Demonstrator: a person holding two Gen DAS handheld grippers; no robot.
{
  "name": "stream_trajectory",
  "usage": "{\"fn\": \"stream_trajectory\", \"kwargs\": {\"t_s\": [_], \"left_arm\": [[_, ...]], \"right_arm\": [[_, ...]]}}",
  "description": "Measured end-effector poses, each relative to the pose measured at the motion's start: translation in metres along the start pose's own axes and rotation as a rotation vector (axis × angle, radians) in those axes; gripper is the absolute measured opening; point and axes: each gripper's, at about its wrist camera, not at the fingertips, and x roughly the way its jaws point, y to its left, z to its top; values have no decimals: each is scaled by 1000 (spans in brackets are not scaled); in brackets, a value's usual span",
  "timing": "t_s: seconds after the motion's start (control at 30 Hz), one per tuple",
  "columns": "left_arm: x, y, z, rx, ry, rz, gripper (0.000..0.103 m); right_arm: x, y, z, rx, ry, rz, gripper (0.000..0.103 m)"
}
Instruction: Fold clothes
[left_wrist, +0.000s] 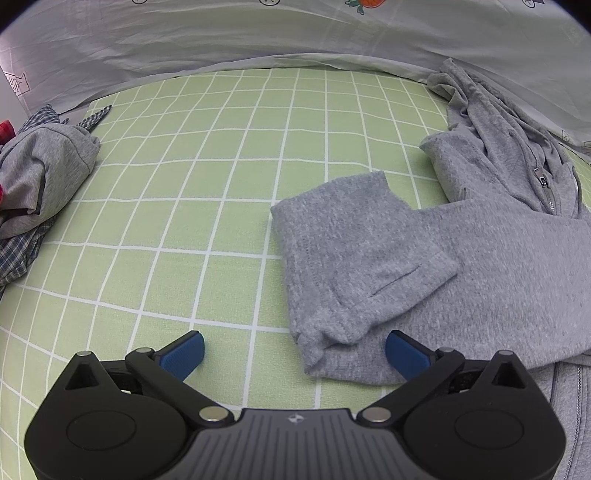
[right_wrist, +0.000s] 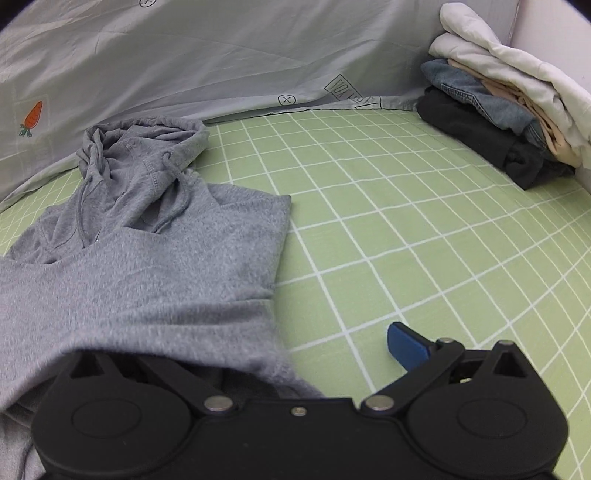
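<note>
So we've got the left gripper (left_wrist: 293, 350) low over the bed (left_wrist: 207, 192), pointing forward along the green checked sheet, jaws spread wide with nothing between the blue pads (left_wrist: 184, 352). The right-hand pad sits right up against the near edge of the folded-over sleeve (left_wrist: 354, 251), though we can't tell if it's actually touching.

The right gripper (right_wrist: 295, 354) is also down low, and here the grey hoodie (right_wrist: 147, 266) is draped over its left side, so only one blue finger (right_wrist: 406, 345) shows. The visible finger is swung far out, but with the other one buried under the fabric we honestly can't tell whether anything is pinched.

The hoodie lies mostly flat on the bed, zipper (left_wrist: 546, 188) up, hood (right_wrist: 147, 147) bunched toward the pale grey quilt (right_wrist: 221, 55) along the far side. In the left wrist view its sleeve is folded across the body with the cuff end nearest us.

Room-wise: open sheet to the left of the sleeve runs all the way to a crumpled pile of clothes (left_wrist: 40, 181), grey and plaid, at the far left edge. In the right wrist view there's a wide stretch of bare sheet right of the hoodie's straight side edge, with a folded stack (right_wrist: 509, 110) of black, denim, beige and white pieces well apart in the far right corner.
</note>
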Motion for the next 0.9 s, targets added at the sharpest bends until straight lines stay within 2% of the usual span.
{"fn": "stream_trajectory", "kwargs": {"t_s": [0.13, 0.33, 0.4, 0.47, 0.53, 0.57, 0.6, 0.63, 0.7, 0.77, 0.83, 0.9], "left_arm": [[1, 1, 1, -3, 2, 1, 103], [1, 3, 6, -34, 24, 21, 103], [-5, 2, 6, -23, -6, 53, 102], [-16, -3, 7, 23, -69, 63, 101], [-25, -9, 9, 62, -123, 37, 98], [-28, -12, 10, 77, -143, 15, 92], [-32, -16, 11, 92, -163, -6, 83], [-33, -22, 12, 108, -171, -39, 78], [-29, -34, 15, 148, -161, -82, 59], [-24, -47, 15, 187, -150, -113, 55], [-18, -56, 16, 202, -135, -135, 55], [-10, -63, 16, 207, -118, -118, 54]], "right_arm": [[-4, -12, -4, 19, 17, 37, 103], [-25, -23, -10, 16, 40, 12, 103], [-34, -27, -12, 16, 57, -12, 103], [-47, -33, -16, 35, 51, -14, 103], [-55, -36, -19, 48, 44, -18, 103], [-56, -35, -20, 49, 41, -21, 103], [-57, -34, -21, 49, 39, -24, 103], [-57, -31, -20, 43, 37, -21, 103], [-55, -26, -19, 32, 35, -14, 103], [-54, -21, -17, 20, 32, -8, 103], [-53, -16, -15, 14, 28, 0, 103], [-53, -12, -15, 9, 24, 12, 103]]}}
